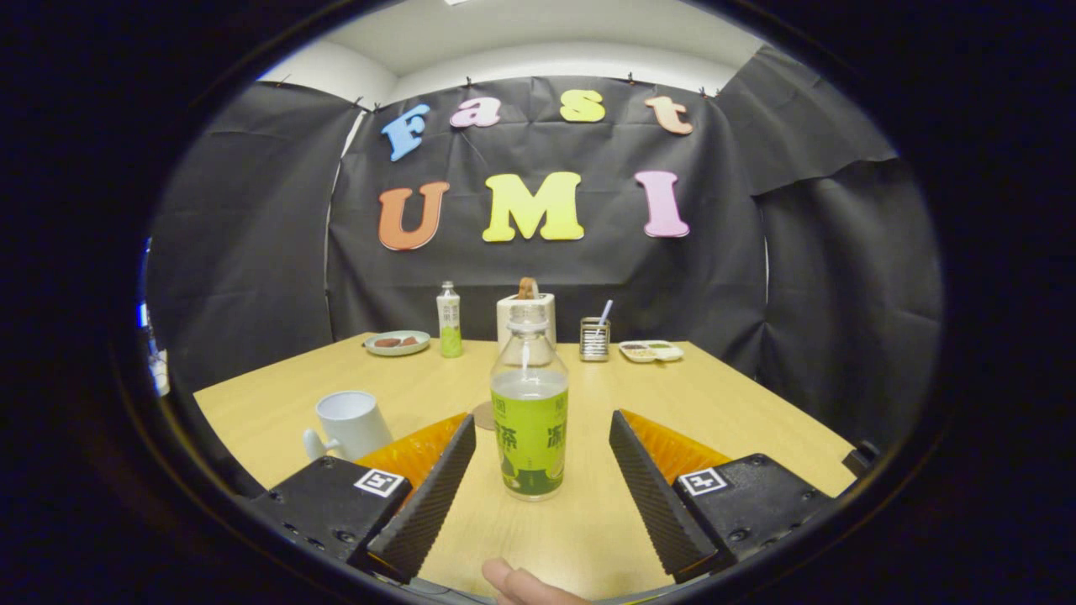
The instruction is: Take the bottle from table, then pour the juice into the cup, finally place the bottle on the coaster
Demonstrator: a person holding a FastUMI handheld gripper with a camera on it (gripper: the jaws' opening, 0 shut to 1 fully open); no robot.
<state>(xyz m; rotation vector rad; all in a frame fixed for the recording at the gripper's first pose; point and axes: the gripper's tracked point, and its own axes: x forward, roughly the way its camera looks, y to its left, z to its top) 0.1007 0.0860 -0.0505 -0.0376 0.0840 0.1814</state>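
The jaws stand wide, and the bottle is upright between them, untouched. Left of it the white cup; behind it, partly hidden, the coaster.

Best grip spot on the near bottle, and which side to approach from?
Take the bottle on its straight labelled body, below the shoulder, coming level from this near side. It stands upright between the open claw fingers, touching neither, so close straight onto the round sides. The narrow capless neck gives poorer hold.
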